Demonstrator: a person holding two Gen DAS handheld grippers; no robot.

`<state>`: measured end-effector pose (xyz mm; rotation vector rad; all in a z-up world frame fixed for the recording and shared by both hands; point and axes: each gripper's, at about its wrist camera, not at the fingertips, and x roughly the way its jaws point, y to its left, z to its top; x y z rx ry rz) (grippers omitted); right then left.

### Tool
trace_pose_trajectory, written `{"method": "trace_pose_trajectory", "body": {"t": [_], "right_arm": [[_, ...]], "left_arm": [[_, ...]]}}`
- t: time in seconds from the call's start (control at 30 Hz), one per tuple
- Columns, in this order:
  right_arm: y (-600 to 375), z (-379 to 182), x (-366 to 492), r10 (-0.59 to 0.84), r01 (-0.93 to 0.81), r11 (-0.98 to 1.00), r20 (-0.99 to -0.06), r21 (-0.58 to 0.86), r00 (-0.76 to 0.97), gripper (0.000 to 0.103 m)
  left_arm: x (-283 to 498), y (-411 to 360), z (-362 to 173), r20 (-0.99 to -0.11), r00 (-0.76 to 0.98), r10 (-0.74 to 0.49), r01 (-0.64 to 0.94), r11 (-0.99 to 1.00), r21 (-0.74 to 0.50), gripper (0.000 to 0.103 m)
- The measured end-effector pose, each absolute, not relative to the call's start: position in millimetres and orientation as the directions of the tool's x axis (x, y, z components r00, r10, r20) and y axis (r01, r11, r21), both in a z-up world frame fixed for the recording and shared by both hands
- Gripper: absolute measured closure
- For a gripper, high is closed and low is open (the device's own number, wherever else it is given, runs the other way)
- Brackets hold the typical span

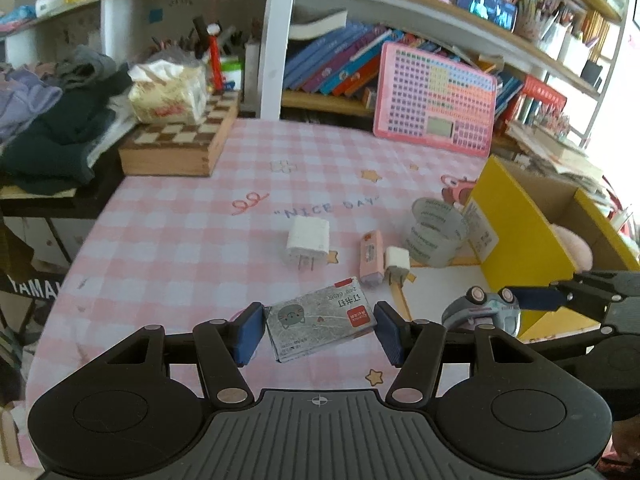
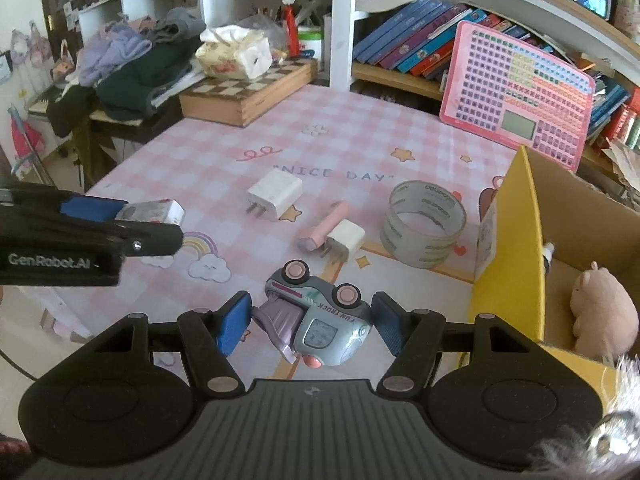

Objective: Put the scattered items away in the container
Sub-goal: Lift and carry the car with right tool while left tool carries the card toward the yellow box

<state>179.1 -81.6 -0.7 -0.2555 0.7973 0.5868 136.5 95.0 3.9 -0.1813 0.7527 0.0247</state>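
My left gripper (image 1: 320, 330) is shut on a grey box of staples (image 1: 320, 326) and holds it above the pink checked tablecloth (image 1: 180, 216). My right gripper (image 2: 310, 322) is shut on a grey-blue toy truck (image 2: 320, 316) lying on its side, pink wheels up. On the cloth lie a large white plug (image 2: 274, 195), a small white plug (image 2: 345, 242), a pink stick-shaped item (image 2: 323, 226) and a roll of clear tape (image 2: 423, 224). The yellow cardboard box (image 2: 516, 248) stands at the right with a pink plush toy (image 2: 602, 312) inside.
A wooden chessboard box (image 2: 244, 94) with a tissue pack (image 2: 234, 56) sits at the back left beside piled clothes (image 2: 132, 68). A pink keyboard toy (image 2: 516, 94) leans on bookshelves (image 2: 408, 40) at the back. The left gripper's arm (image 2: 60, 232) crosses the right wrist view's left side.
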Motion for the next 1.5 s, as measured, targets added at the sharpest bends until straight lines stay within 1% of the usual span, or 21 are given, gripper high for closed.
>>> {"method": "trace_pose_trajectory", "body": {"t": [0.13, 0.43, 0.77, 1.17, 1.5], "right_arm": [[-83.6, 7.4, 160.4, 0.408, -0.582, 0.813, -0.719, 0.006, 0.562, 0.039], [-85.0, 18.5, 114.8, 0.43, -0.592, 0.806, -0.692, 0.004, 0.58, 0.039], [-92.6, 20.0, 72.6, 0.42, -0.571, 0.821, -0.693, 0.014, 0.586, 0.039], [-115.5, 18.1, 45.2, 0.374, -0.51, 0.86, -0.704, 0.019, 0.604, 0.039], [-142.5, 18.7, 30.6, 0.307, -0.414, 0.91, -0.705, 0.02, 0.64, 0.039]], "left_arm": [[117.7, 93.6, 14.1, -0.658, 0.752, -0.051, -0.077, 0.983, -0.164, 0.044], [77.5, 87.1, 26.8, -0.633, 0.771, -0.07, -0.047, 0.985, -0.165, 0.044], [42.3, 77.8, 30.4, -0.628, 0.771, -0.106, -0.003, 0.985, -0.17, 0.044], [27.5, 59.0, 29.8, -0.631, 0.756, -0.172, 0.075, 0.981, -0.177, 0.044], [24.6, 36.9, 30.6, -0.623, 0.742, -0.246, 0.167, 0.969, -0.184, 0.044]]}}
